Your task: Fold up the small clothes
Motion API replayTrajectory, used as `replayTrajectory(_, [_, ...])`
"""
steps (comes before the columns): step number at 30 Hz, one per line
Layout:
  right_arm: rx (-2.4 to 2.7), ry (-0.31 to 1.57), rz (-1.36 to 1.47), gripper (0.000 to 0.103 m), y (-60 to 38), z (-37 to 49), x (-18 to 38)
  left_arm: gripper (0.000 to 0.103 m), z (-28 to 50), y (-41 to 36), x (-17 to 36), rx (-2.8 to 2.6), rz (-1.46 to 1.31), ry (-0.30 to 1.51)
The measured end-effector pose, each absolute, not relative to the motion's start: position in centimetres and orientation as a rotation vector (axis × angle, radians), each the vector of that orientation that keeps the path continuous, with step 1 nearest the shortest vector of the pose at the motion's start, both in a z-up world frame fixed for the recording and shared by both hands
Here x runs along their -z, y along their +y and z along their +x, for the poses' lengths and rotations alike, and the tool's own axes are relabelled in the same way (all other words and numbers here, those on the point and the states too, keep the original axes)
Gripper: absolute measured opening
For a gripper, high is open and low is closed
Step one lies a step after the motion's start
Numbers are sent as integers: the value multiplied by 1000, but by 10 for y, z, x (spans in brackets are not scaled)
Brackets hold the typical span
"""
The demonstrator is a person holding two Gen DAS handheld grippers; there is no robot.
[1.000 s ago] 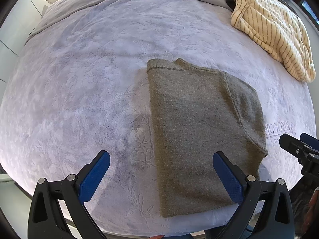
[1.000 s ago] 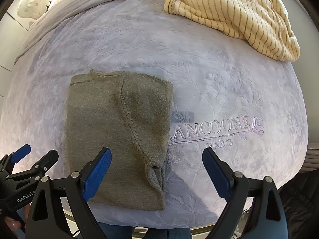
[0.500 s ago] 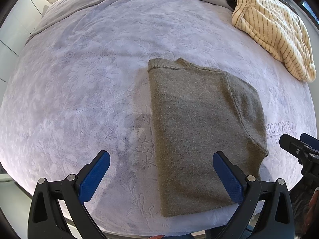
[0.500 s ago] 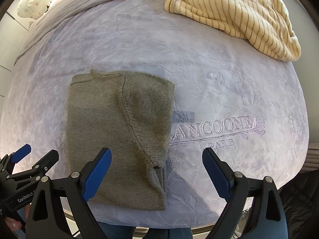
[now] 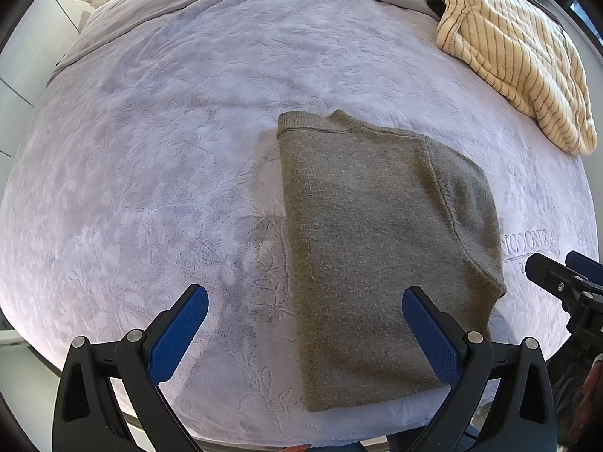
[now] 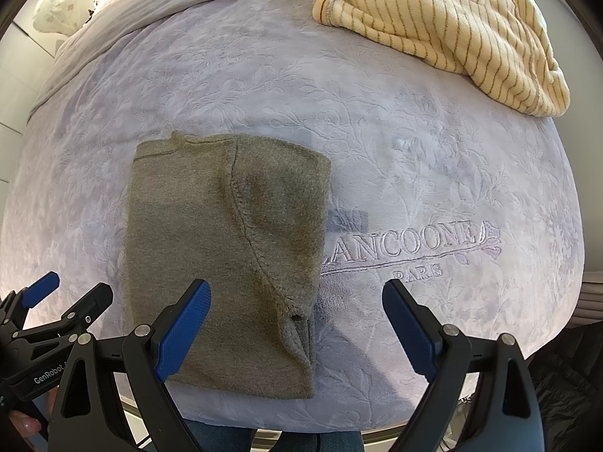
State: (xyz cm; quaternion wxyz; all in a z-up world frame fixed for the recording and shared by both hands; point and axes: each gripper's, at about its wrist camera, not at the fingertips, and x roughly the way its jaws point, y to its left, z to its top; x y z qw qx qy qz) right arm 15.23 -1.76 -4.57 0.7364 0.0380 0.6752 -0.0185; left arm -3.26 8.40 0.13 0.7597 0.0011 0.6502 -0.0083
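Observation:
A small olive-grey knit sweater [image 5: 377, 241] lies folded into a narrow rectangle on the lavender bedspread [image 5: 150, 158], collar at the far end. It also shows in the right wrist view [image 6: 226, 248]. My left gripper [image 5: 305, 333] is open and empty, held above the sweater's near left edge. My right gripper [image 6: 296, 326] is open and empty, held above the sweater's near right edge, where a folded sleeve ends. The right gripper shows at the right edge of the left wrist view [image 5: 565, 282]. The left gripper shows at the left edge of the right wrist view [image 6: 49, 301].
A cream and tan striped garment [image 5: 520, 52] lies crumpled at the far right of the bed, also in the right wrist view [image 6: 452, 22]. An embroidered logo [image 6: 410, 248] sits right of the sweater. The bed's near edge [image 6: 301, 425] runs just below the grippers.
Both grippers stay open and almost still. The views drift very slightly, with the sweater sitting a touch lower in frame. The sweater itself has not moved.

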Motion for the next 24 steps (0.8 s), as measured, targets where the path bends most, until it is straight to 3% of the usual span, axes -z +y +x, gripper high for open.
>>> replayTrajectory(24, [34,1490,86,94,-12,155,48,103,-32,86,-1,7,5,1409])
